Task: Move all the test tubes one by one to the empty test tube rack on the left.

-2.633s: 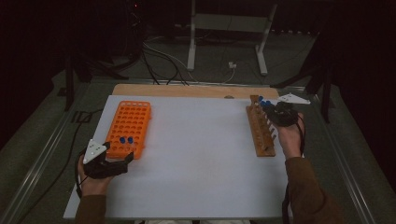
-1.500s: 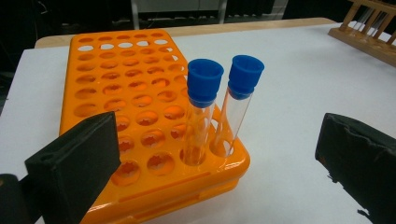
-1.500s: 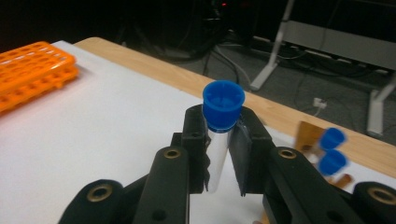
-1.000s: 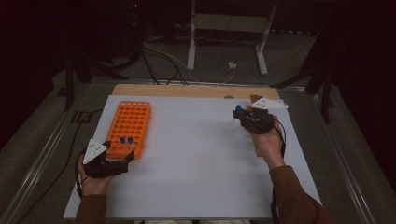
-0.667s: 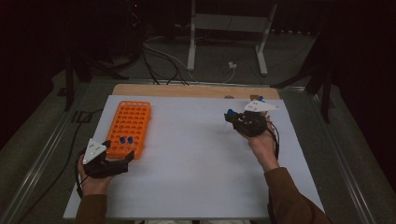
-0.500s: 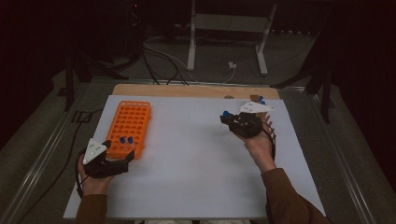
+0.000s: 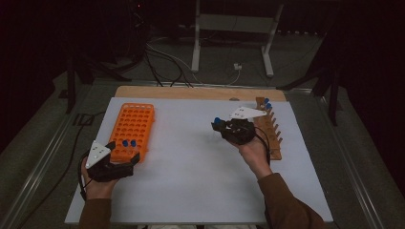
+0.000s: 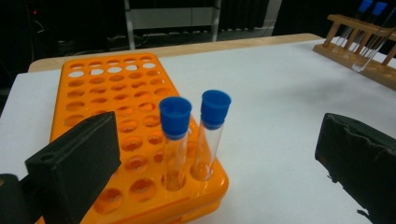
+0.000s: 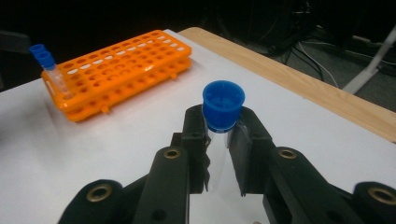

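Left gripper point(image 7: 125, 161), lower left of the high view, jaws spread wide, resting against the near end of the orange rack point(image 7: 133, 128). 2 blue-capped tubes point(image 8: 192, 135) upright in its nearest holes. Right gripper point(image 7: 218, 128), centre right, clamped on a blue-capped tube point(image 9: 221, 128). Wooden rack point(image 7: 268, 126) just behind, right.
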`<state>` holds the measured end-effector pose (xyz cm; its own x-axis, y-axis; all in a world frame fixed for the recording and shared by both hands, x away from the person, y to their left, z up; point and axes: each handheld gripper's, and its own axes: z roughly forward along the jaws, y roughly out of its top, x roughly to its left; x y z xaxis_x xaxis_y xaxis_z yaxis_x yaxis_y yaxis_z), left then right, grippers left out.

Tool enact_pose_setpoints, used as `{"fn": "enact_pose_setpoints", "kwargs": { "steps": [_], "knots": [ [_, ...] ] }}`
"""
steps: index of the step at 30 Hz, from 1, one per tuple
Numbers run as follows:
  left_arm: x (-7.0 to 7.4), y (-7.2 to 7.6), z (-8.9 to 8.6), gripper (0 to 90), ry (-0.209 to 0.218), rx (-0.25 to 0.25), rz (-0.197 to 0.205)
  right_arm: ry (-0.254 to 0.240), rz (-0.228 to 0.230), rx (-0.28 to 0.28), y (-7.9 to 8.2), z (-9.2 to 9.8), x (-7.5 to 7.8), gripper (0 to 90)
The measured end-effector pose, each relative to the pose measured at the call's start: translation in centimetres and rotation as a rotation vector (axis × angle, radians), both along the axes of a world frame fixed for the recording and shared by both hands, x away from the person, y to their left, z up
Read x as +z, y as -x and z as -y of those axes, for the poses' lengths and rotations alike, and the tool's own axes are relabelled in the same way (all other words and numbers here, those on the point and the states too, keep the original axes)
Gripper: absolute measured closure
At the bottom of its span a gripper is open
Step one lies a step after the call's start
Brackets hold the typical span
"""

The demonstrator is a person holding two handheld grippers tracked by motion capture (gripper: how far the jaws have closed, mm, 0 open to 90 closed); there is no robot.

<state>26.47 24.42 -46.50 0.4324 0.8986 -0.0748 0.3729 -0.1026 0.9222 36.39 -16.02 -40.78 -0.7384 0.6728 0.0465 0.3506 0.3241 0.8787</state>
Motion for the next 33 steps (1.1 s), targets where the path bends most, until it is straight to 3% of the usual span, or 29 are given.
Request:
{"fn": "enact_pose_setpoints", "kwargs": {
  "steps": [8,25,33],
  "knots": [
    [0.8,0.2,0.8,0.9,0.005,-0.014,0.03,-0.005,-0.012,0.043,0.4,-1.8,-0.1,77.0],
    [2.5,0.7,3.4,1.3,-0.039,-0.042,0.107,0.003,-0.036,0.145,1.5,-5.7,-0.4,77.0],
    [2.7,0.4,5.5,4.8,-0.041,-0.097,0.097,0.001,-0.04,0.197,2.2,-7.8,-0.4,77.0]
  ]
}}
